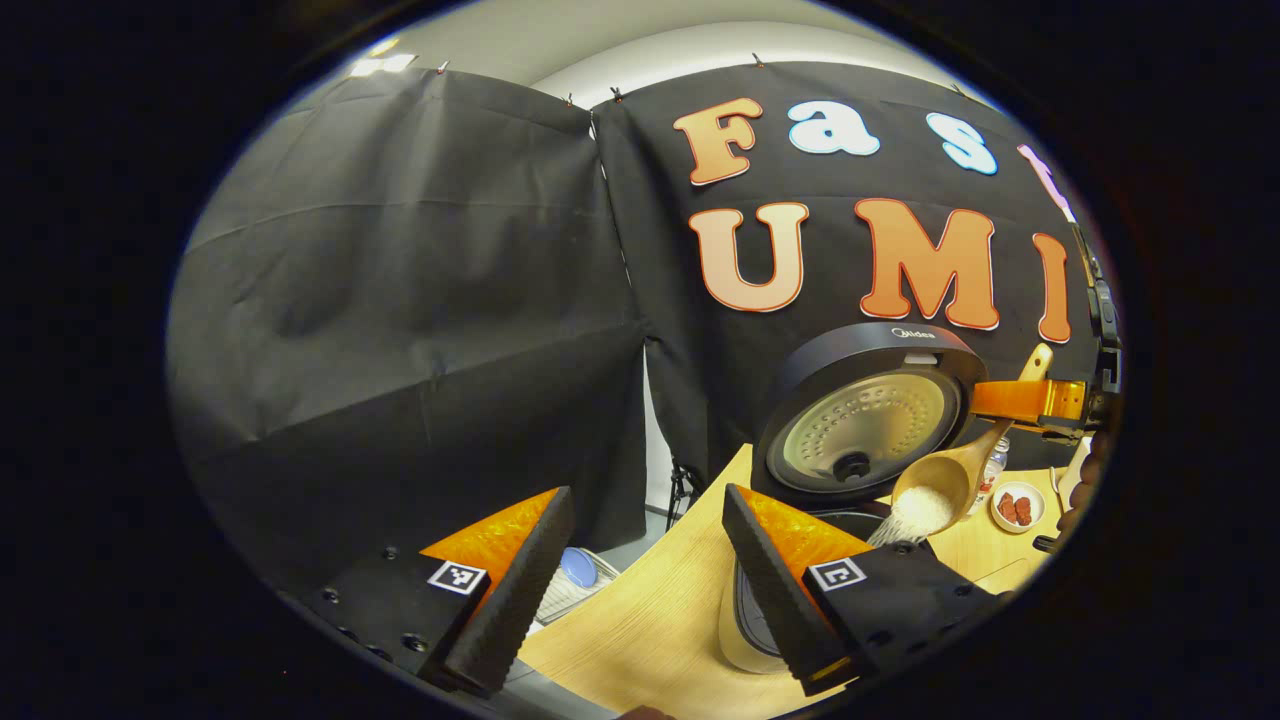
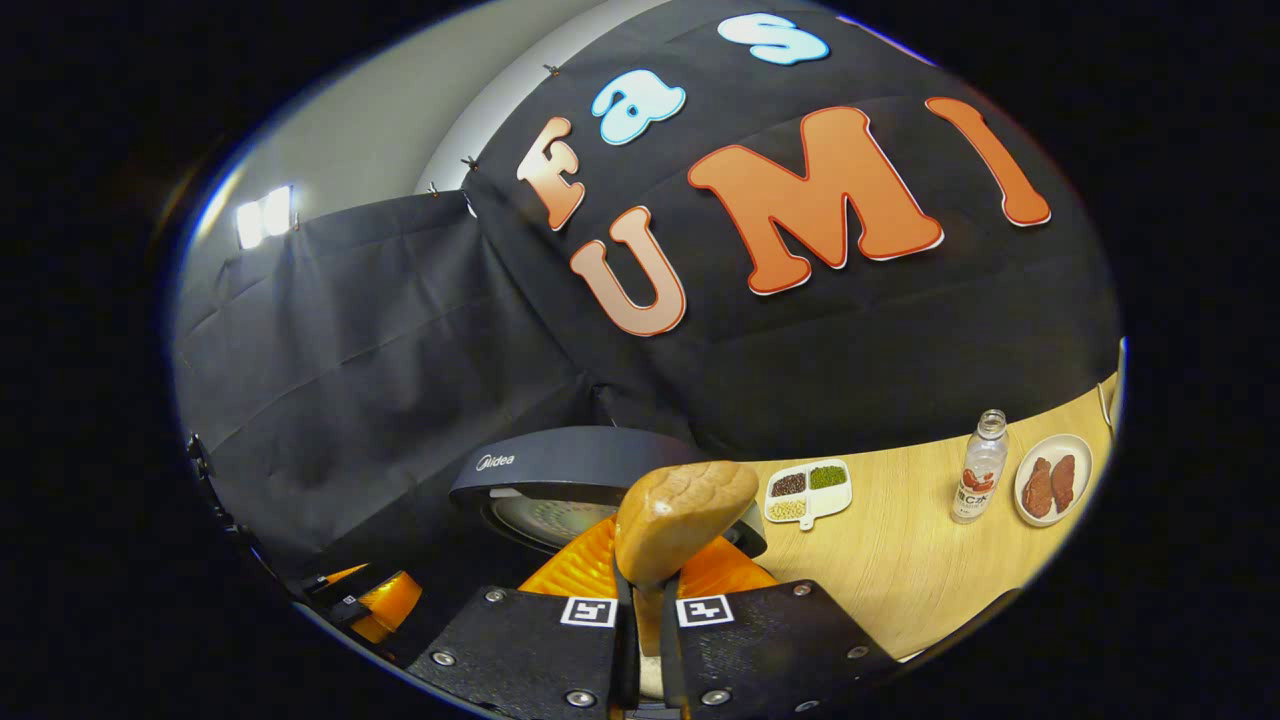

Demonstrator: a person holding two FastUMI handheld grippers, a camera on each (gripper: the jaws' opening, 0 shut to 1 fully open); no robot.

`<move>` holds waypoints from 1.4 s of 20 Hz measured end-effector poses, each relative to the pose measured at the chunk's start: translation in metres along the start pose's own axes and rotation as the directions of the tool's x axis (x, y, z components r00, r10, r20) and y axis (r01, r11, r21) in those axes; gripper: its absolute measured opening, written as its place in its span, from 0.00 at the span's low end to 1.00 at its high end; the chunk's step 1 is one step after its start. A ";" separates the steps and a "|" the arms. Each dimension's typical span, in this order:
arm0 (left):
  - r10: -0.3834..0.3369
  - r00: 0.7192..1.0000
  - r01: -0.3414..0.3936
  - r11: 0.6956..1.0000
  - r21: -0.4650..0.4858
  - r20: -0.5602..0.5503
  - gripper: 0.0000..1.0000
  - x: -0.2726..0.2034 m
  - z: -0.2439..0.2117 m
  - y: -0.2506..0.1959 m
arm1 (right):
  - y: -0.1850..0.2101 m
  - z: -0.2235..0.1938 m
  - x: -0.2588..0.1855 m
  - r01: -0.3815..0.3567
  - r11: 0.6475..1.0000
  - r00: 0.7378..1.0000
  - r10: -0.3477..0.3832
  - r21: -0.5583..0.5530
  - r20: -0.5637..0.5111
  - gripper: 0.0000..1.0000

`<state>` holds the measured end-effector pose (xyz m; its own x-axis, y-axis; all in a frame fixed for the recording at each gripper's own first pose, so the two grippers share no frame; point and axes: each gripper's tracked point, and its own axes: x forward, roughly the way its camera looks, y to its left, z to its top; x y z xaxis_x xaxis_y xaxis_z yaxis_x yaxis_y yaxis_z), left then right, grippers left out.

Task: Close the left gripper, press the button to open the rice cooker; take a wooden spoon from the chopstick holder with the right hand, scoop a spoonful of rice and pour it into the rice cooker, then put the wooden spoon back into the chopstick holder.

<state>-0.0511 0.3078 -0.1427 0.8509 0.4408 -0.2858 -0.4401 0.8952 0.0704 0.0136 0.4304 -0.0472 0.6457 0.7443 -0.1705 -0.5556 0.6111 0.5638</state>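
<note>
Left gripper view: my left gripper (image 1: 640, 570) has fingers spread wide, empty, over the desk (image 1: 650, 620) near its left edge. The rice cooker (image 1: 865, 425) stands open, lid up. My right gripper (image 2: 645, 640) pinches the wooden spoon (image 1: 945, 485) handle; the spoon tilts, rice (image 1: 915, 515) spilling toward the pot. Bottle (image 2: 980, 465) and small plate (image 2: 1052, 480) sit toward the desk's right edge.

the dark round rice cooker's (image 1: 868, 420) pot is mostly hidden behind the left tool (image 1: 640, 570); the pale wooden spoon's (image 2: 680, 520) bowl is hidden behind its handle.
</note>
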 end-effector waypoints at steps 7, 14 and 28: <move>0.000 1.000 0.000 1.000 0.004 -0.001 1.00 -0.001 -0.001 0.001 | 0.020 0.010 -0.005 -0.043 0.994 0.999 0.046 -0.101 0.026 0.07; 0.004 1.000 -0.004 1.000 0.003 -0.009 1.00 -0.003 -0.007 0.004 | 0.035 0.010 -0.009 -0.057 0.965 0.996 0.071 -0.254 0.046 0.07; 0.013 1.000 -0.013 1.000 -0.008 -0.014 1.00 -0.007 -0.011 0.010 | 0.076 0.024 -0.022 -0.092 0.818 0.974 0.194 -0.568 0.121 0.07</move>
<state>-0.0642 0.3132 -0.1503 0.8408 0.4518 -0.2982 -0.4538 0.8886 0.0665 -0.0305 0.4538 0.0191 0.5843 0.8105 0.0413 -0.8115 0.5841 0.0178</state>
